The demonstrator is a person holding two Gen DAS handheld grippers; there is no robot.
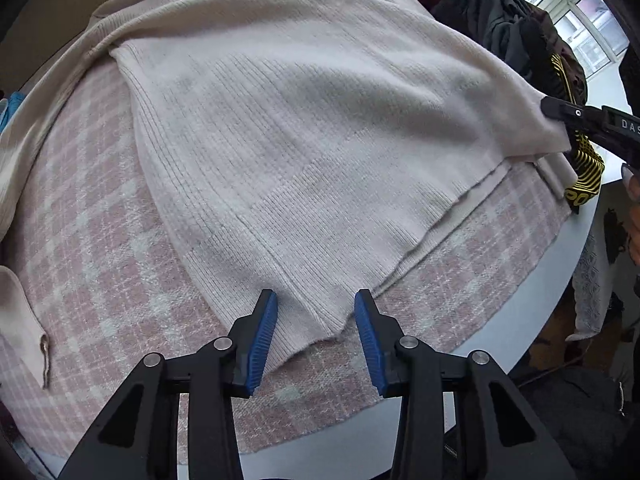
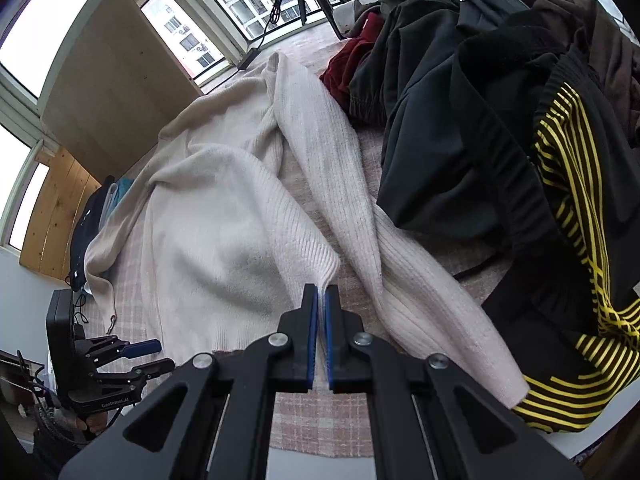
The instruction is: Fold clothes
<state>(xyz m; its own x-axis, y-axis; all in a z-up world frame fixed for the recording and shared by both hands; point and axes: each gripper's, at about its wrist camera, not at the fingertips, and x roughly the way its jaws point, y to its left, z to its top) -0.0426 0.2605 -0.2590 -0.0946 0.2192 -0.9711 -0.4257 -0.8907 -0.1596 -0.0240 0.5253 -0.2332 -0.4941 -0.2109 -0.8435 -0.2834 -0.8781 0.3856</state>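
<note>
Your left gripper (image 1: 316, 312) straddles the cream sweater's (image 1: 304, 120) near hem corner, jaws apart; your right gripper (image 2: 322, 294) is clamped on the opposite corner.

We see the cream ribbed knit sweater (image 1: 304, 128) lying across the middle of the left wrist frame on the pink-and-white checked cloth (image 1: 92, 248), which lies on the white round tabletop (image 1: 532, 280). At the upper right, behind the sweater, sits the pile of dark clothes (image 1: 500, 16), with the black-and-yellow striped garment (image 1: 586, 172) at its right edge. In the right wrist frame, that pile (image 2: 460, 100) fills the upper right.
</note>
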